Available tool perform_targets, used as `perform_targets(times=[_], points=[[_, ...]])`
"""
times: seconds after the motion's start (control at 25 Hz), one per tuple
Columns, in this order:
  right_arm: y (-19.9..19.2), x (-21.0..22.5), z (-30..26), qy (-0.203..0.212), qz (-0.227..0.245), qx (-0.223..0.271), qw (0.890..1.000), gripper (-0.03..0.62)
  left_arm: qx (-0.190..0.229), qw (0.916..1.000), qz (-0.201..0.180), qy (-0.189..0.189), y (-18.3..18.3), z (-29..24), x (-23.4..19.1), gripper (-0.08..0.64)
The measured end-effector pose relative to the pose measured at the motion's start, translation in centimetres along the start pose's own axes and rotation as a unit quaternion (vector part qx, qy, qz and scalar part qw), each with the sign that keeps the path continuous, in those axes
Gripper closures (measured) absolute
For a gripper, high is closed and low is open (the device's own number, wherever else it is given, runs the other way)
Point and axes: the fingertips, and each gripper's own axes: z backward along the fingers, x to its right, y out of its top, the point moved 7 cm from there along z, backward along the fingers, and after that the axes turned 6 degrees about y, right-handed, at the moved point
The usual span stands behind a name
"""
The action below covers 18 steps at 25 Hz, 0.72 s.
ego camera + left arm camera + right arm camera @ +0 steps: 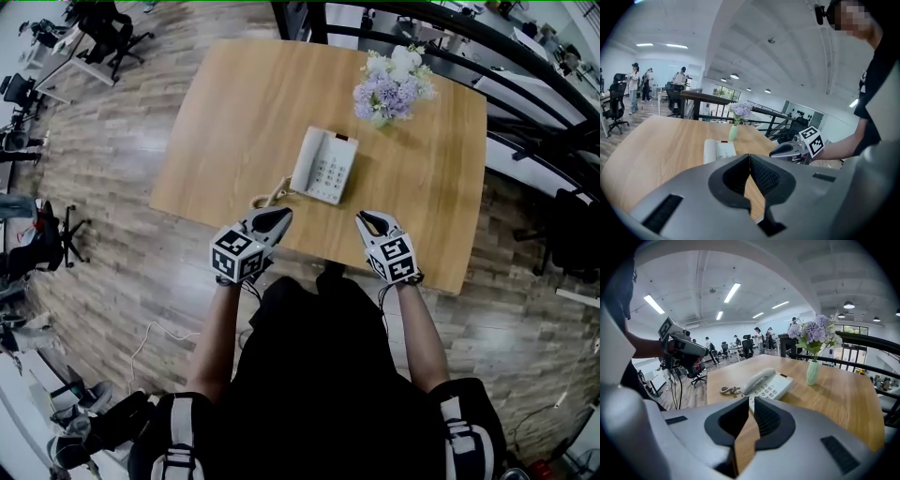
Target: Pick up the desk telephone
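Observation:
A white desk telephone [324, 165] lies on the wooden table [234, 112], its handset on the cradle at the left and its coiled cord [267, 198] trailing toward the near edge. My left gripper [281, 215] hovers shut and empty at the near edge, just left of the phone. To the right of the phone, at the same edge, my right gripper [363, 219] is shut on nothing. In the left gripper view the shut jaws [750, 156] point at the phone [719, 150]. Past the shut jaws [751, 401] of the right gripper view lie the phone [766, 383] and cord [728, 390].
A pale green vase of lilac flowers [393, 84] stands behind the phone to the right. A dark railing [487, 47] runs behind the table. Office chairs [112, 33] and desks stand on the wood floor to the left, with people further off.

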Motion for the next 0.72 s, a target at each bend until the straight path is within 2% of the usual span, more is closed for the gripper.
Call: perform_targets(times=[0.2, 0.4, 0.52, 0.72], points=[[-0.7, 0.7, -0.2, 0.006, 0.003, -0.006, 1.000, 0.546, -0.006, 0.9999, -0.001, 0.010, -0.7, 0.1, 0.6, 0.538], [-1.0, 0.5, -0.2, 0.008, -0.003, -0.004, 1.000, 0.546, 0.000, 0.9995, 0.026, 0.018, -1.0, 0.7, 0.0, 0.538], [-1.2, 0.4, -0.3, 0.004, -0.010, -0.006, 1.000, 0.546, 0.010, 0.9990, 0.042, 0.013, -0.9, 0.4, -0.5, 0.538], [-0.9, 1.0, -1.2, -0.012, -0.016, -0.009, 1.000, 0.546, 0.002, 0.9995, 0.030, -0.005, -0.7, -1.4, -1.9, 0.538]])
